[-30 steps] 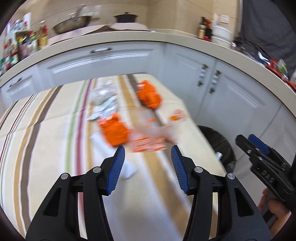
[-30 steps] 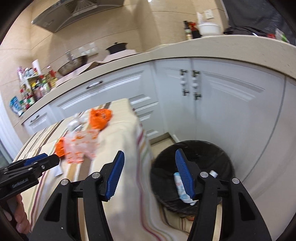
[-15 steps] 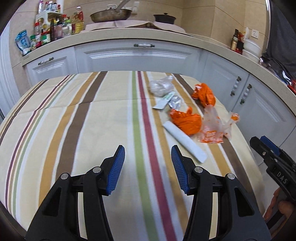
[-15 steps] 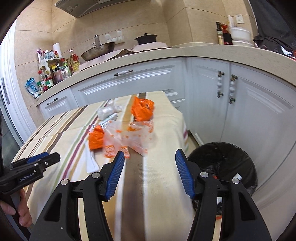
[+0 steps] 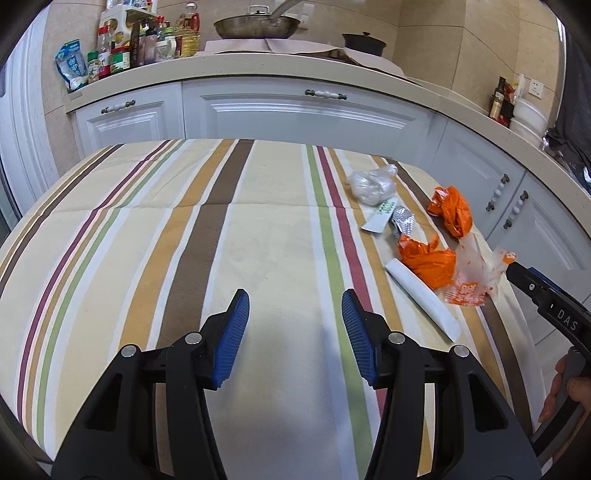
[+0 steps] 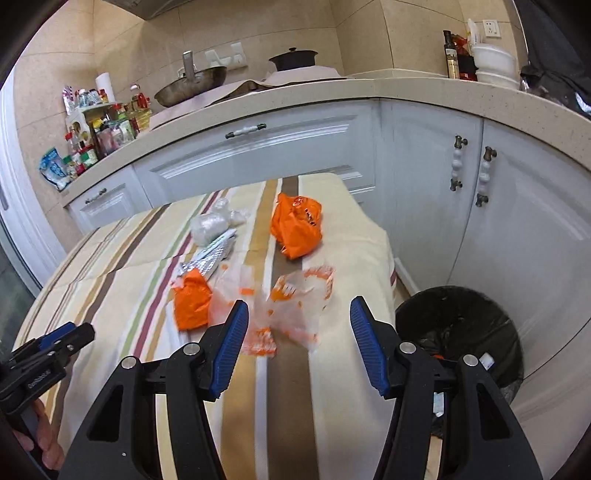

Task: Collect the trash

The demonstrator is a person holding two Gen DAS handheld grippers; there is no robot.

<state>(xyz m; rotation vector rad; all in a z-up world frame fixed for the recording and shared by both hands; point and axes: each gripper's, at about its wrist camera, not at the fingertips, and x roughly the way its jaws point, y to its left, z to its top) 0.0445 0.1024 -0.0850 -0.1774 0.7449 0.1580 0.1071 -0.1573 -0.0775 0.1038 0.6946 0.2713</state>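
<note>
Trash lies on the right part of a striped tablecloth (image 5: 258, 236): a clear crumpled bag (image 5: 371, 181), a foil blister pack (image 5: 404, 220), a white strip (image 5: 424, 297), two orange bags (image 5: 452, 209) (image 5: 430, 260) and a clear wrapper with orange print (image 5: 474, 275). My left gripper (image 5: 293, 326) hangs open over bare cloth, left of the pile. My right gripper (image 6: 295, 332) is open just short of the printed wrapper (image 6: 295, 306), nothing between its fingers. The orange bags (image 6: 297, 225) (image 6: 192, 301) lie beyond. A black-lined bin (image 6: 461, 332) stands on the floor right of the table.
White kitchen cabinets (image 6: 517, 236) and a beige counter (image 5: 295, 66) wrap around the table at the back and right. Bottles, a wok (image 5: 255, 26) and a pot stand on the counter. The bin holds a few scraps. A hand (image 5: 565, 391) grips the right tool.
Both views have swung left, from the bin and cabinets onto the tabletop. The trash pile now sits right of my left gripper and straight ahead of my right one. Both stayed open.
</note>
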